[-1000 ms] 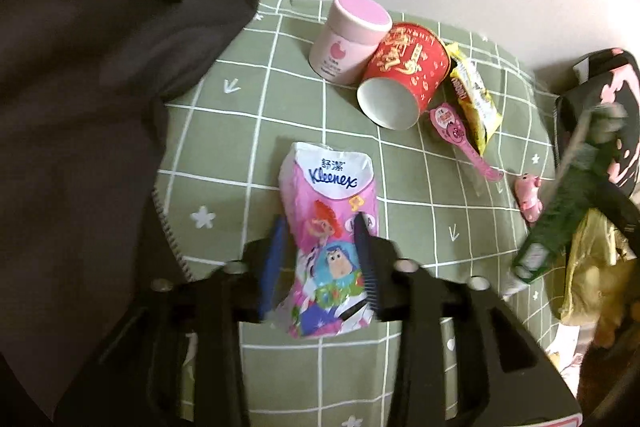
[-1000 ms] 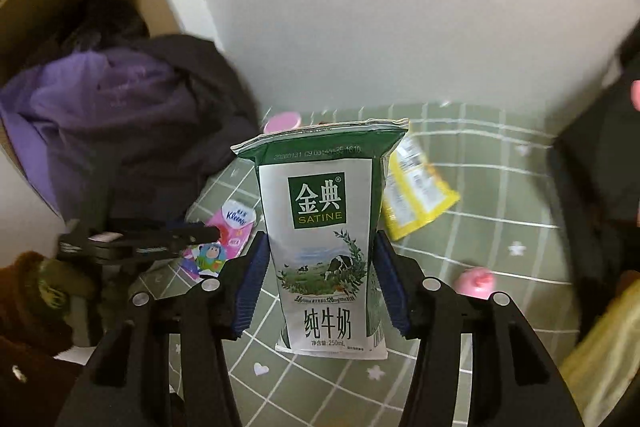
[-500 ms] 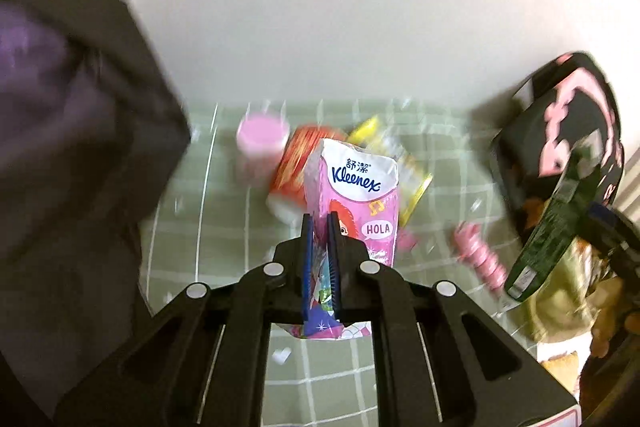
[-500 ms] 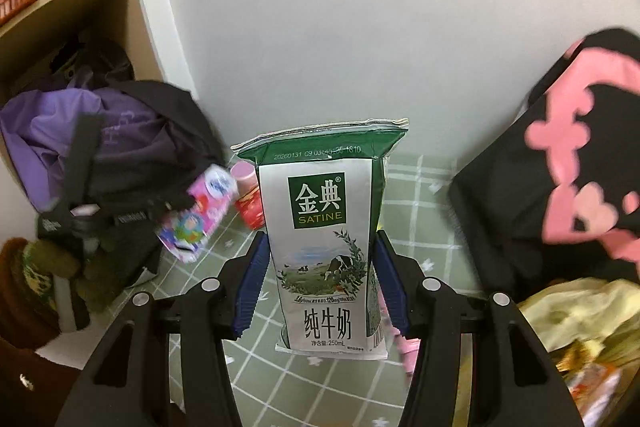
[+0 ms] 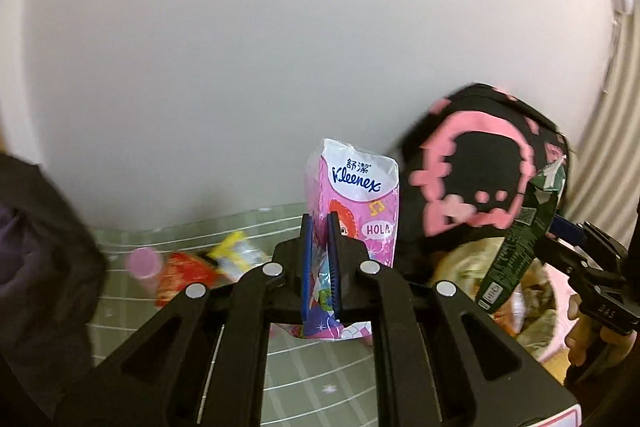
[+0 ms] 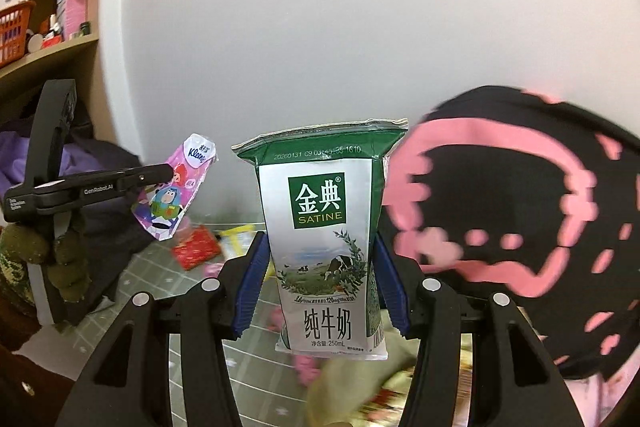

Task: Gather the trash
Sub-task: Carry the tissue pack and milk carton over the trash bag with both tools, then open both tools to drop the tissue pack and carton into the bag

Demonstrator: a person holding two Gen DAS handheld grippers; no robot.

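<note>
My left gripper (image 5: 321, 227) is shut on a pink Kleenex tissue pack (image 5: 354, 187) and holds it in the air above the green checked cloth (image 5: 280, 379); the pack also shows in the right wrist view (image 6: 174, 193). My right gripper (image 6: 320, 259) is shut on a green and white Satine milk carton (image 6: 324, 227), held upright in the air; the carton shows at the right of the left wrist view (image 5: 520, 239), above a pink bin (image 5: 556, 311) with crumpled wrappers in it.
On the cloth lie a red paper cup (image 5: 180, 277), a pink-lidded jar (image 5: 144, 263) and a yellow wrapper (image 5: 236, 257). A black and pink bag (image 5: 480, 167) stands at the right against the white wall. Dark clothes (image 5: 36, 267) pile at the left. Shelves (image 6: 40, 7) are far left.
Both grippers have risen and swung right, toward the bag and the bin. The tissue pack came off the cloth in my left gripper. The milk carton stays gripped.
</note>
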